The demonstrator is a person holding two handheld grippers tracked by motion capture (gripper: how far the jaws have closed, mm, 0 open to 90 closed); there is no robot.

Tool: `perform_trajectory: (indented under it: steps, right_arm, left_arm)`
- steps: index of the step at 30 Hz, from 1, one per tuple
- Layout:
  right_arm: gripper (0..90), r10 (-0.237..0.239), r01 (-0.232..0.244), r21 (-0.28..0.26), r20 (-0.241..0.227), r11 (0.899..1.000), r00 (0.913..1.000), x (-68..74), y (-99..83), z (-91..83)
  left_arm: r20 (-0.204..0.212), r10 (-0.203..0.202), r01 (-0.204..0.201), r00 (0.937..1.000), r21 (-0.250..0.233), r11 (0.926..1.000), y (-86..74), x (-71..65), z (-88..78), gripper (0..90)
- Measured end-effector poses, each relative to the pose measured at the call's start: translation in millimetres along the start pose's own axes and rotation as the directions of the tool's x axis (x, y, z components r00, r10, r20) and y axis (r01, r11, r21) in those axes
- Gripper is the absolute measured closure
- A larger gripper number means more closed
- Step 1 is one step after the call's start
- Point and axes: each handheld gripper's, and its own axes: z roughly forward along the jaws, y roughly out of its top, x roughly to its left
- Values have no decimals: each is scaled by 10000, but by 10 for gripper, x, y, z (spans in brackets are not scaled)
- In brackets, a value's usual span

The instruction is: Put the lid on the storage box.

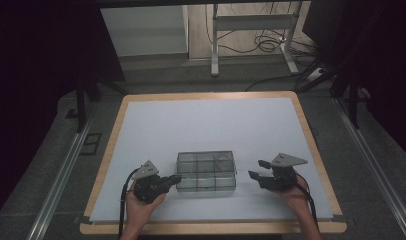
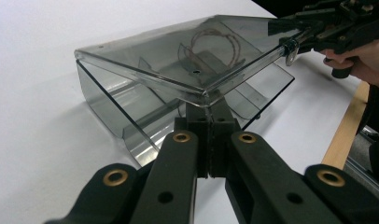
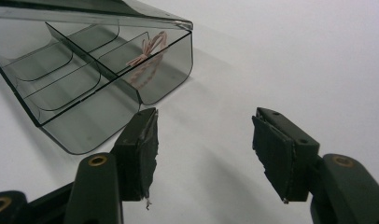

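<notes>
A smoky clear plastic box (image 1: 206,171) with inner dividers sits at the lower centre of the high view, on the white sheet covering the desk (image 1: 211,125). The left claw (image 1: 175,178), at the lower left of that view, has its jaws pressed together on the edge of the box's lid (image 2: 178,60); in the left gripper view the lid stands lifted at a slant above the open tray. A coil of thin pinkish string (image 3: 148,58) lies in one compartment, at the upper centre of the right gripper view. The right claw (image 1: 257,173), lower right of the high view, is spread with nothing between its pads, just beside the box and apart from it.
</notes>
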Motion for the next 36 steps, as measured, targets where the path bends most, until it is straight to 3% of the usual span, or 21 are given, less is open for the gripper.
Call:
perform_trajectory:
  steps: [20, 36]
  right_arm:
    - [393, 46, -46, 37, -14, 10000, 10000, 1, -30, -28]
    - [391, 75, -75, 56, -20, 10000, 10000, -2, -46, -25]
  left_arm:
    - [90, -87, 82, 9999, 506, 9987, -127, -44, 49, 900]
    - [110, -155, 148, 9998, 630, 9979, -173, -57, 55, 900]
